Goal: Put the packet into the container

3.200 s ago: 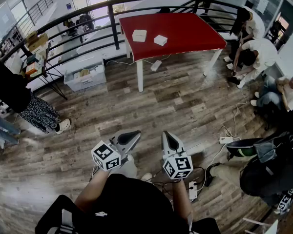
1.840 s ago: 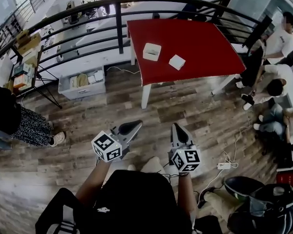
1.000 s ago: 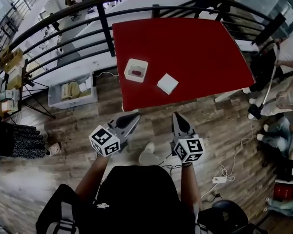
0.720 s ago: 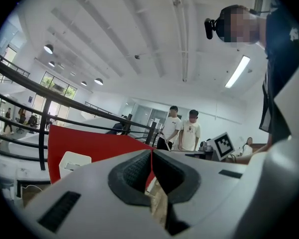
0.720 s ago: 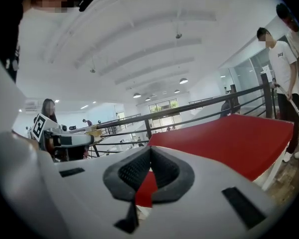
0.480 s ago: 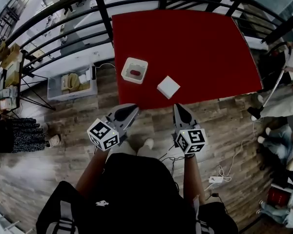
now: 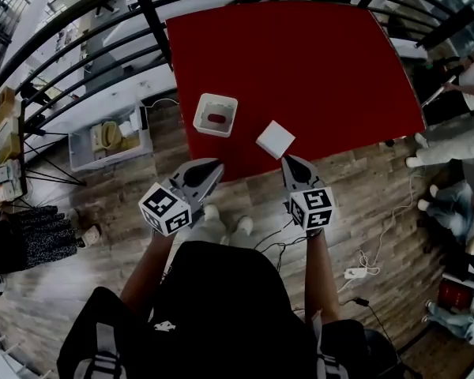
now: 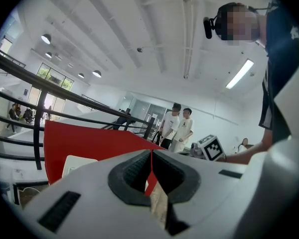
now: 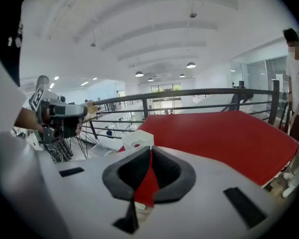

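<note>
A white square container [image 7: 216, 114] stands near the front left of the red table [image 7: 324, 61], with a small red thing inside it. To its right lies a flat white square packet [image 7: 276, 139], close to the table's front edge. My left gripper [image 7: 213, 166] is shut and empty, its tip at the table's edge just below the container. Just below the packet, my right gripper [image 7: 287, 161] is also shut and empty. In the left gripper view the container [image 8: 77, 164] shows left of the closed gripper [image 8: 151, 153]. The right gripper view has the container [image 9: 138, 139] beyond the closed gripper [image 9: 150, 151].
A black railing [image 7: 146, 10] runs behind and left of the table. A grey bin [image 7: 107, 136] sits on the wooden floor at the left. Cables and a power strip [image 7: 353, 273] lie on the floor at the right, with people [image 7: 458, 93] further right.
The person has walked up to the red table; it has come from the far background to right in front of both grippers. Both grippers have stayed shut and empty.
</note>
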A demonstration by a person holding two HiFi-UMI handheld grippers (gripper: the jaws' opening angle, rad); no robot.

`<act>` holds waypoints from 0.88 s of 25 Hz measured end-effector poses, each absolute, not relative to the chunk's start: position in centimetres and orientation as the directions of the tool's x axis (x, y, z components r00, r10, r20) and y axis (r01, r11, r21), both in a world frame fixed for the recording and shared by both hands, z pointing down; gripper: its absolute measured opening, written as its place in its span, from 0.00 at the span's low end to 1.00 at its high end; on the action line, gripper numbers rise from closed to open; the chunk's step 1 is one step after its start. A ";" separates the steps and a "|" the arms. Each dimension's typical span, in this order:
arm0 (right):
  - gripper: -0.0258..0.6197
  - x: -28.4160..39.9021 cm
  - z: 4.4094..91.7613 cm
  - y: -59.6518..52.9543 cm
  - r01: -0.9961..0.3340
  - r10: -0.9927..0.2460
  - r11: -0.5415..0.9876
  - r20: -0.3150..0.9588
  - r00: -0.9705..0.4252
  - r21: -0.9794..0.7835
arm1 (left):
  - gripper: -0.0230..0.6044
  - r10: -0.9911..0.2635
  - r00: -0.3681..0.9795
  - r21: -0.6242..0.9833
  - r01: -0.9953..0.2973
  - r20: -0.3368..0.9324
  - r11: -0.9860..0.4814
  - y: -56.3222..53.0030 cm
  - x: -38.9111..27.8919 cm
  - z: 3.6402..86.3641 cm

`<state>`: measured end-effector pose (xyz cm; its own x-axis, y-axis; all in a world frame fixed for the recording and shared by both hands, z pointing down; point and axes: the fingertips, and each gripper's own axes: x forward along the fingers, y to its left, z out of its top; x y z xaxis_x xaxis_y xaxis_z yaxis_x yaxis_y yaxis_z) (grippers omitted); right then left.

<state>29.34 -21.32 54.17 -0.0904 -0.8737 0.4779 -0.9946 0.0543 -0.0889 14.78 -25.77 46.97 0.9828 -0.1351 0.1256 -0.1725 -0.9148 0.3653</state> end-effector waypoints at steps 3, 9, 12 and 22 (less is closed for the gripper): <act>0.09 29.7 56.0 -22.9 -0.993 -0.842 0.114 0.526 -0.119 -0.043 | 0.06 -0.111 0.983 0.374 -0.158 0.143 -0.914 -26.5 15.1 48.1; 0.55 30.5 60.9 -25.6 -0.956 -0.703 0.293 0.683 -0.201 0.021 | 0.06 -0.091 0.980 0.406 -0.156 0.176 -0.900 -26.2 15.3 50.6; 0.69 31.4 64.6 -27.1 -0.929 -0.597 0.369 0.774 -0.212 0.029 | 0.06 -0.091 0.978 0.428 -0.166 0.189 -0.889 -26.3 15.1 51.7; 0.76 33.3 71.8 -29.7 -0.887 -0.381 0.461 0.909 -0.171 0.026 | 0.06 -0.087 0.968 0.402 -0.178 0.234 -0.898 -26.7 16.1 53.0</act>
